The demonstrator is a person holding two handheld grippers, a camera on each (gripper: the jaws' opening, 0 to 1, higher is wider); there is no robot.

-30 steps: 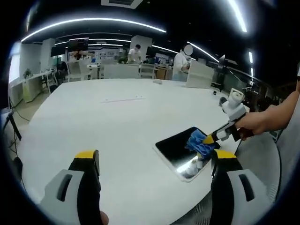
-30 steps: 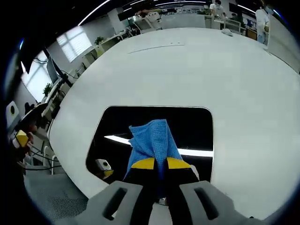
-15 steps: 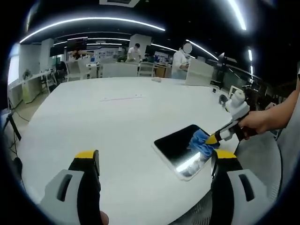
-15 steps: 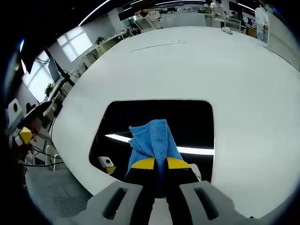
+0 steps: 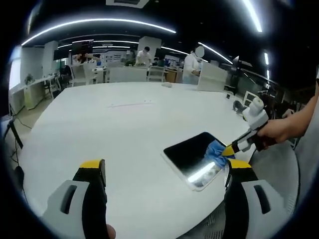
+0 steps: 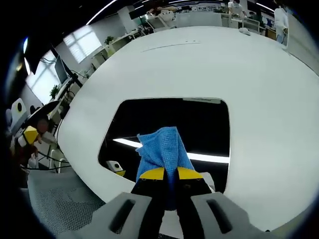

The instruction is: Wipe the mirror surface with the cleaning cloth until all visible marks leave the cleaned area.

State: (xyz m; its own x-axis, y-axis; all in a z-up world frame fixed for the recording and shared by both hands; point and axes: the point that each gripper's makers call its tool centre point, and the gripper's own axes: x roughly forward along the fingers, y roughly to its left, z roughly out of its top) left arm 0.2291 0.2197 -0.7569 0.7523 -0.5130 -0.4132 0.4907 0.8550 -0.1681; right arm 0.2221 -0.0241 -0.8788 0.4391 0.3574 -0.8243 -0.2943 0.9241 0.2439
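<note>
Flat dark rectangular mirror w/ rounded corners [image 6: 169, 129] lies on big round white table [image 6: 209, 64], near its right edge in left gripper view [image 5: 192, 159]. Right gripper [image 6: 168, 173], jaws clamped together on bunched blue microfibre cloth [image 6: 162, 152], presses cloth onto mirror's near part. Left gripper [image 5: 162, 172] hovers over table w/ jaws wide apart, nothing between. Ceiling light strip reflects in mirror.
</note>
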